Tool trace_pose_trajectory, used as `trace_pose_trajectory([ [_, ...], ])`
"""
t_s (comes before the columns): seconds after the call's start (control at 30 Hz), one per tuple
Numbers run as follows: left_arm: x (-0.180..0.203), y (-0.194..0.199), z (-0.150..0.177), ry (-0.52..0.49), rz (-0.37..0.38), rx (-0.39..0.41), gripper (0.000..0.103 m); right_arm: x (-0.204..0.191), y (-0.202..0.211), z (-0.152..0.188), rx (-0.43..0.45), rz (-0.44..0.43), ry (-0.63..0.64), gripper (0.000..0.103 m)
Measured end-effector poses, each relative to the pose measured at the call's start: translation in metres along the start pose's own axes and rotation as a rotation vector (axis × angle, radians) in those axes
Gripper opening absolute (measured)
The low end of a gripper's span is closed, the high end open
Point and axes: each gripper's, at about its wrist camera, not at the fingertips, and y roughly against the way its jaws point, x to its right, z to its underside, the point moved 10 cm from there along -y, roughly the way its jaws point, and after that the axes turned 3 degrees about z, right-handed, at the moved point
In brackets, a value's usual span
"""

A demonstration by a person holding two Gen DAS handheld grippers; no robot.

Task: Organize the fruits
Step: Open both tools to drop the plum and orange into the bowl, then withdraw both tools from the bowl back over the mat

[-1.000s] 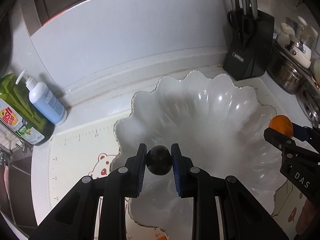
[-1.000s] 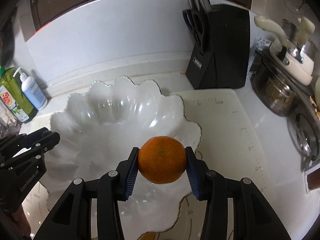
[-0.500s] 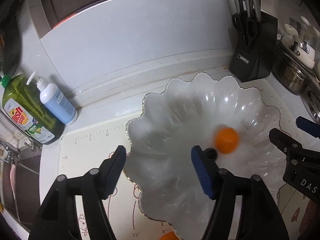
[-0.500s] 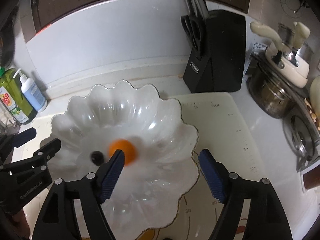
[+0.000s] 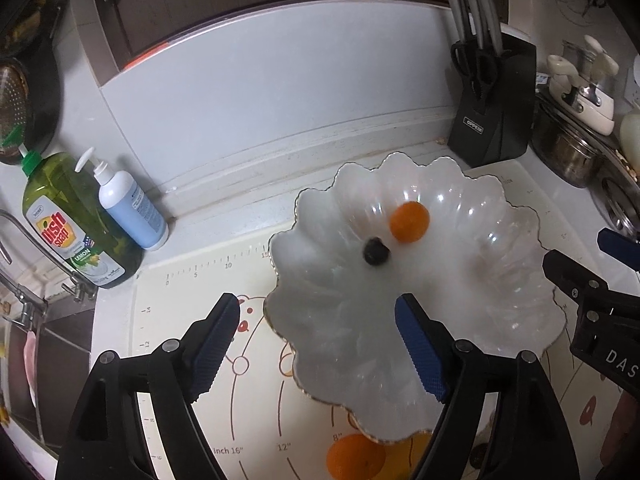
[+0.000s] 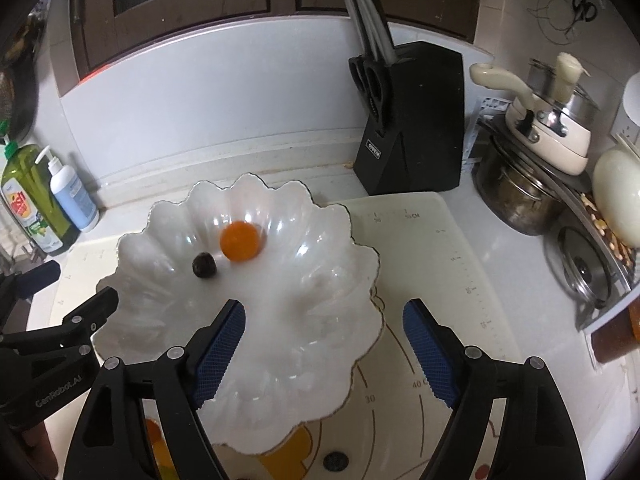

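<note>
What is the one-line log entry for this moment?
left claw: open | right claw: open | orange, dark fruit: in bowl

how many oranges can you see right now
2. One orange lies inside the white scalloped bowl, beside a small dark fruit. A second orange sits on the mat by the bowl's near rim, partly hidden; others may be out of view.

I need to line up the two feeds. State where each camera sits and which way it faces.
Left wrist: on the left tongs, aimed forward and down over the bowl's left side; own open fingers and the right tongs' tip show.
Right wrist: on the right tongs, over the bowl's right side; left tongs show at left.
Shared: bowl, orange, dark fruit, knife block.
</note>
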Motion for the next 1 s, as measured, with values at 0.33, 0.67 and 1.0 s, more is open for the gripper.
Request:
trace_pose_trajectory([
  [0.33,0.008,0.024,0.020,-0.014,0.036,0.012,0.080,0.005,0.030,0.019,0.022,0.021,-0.017,0.082],
  [0.67,0.027,0.048,0.040,-0.052,0.068,0.031,0.080,0.024,0.057,0.050,0.013,0.057,-0.048,0.082],
  [1.0,0.042,0.062,0.061,-0.073,0.083,0.032,0.080,0.036,0.075,0.075,0.013,0.078,-0.067,0.082],
])
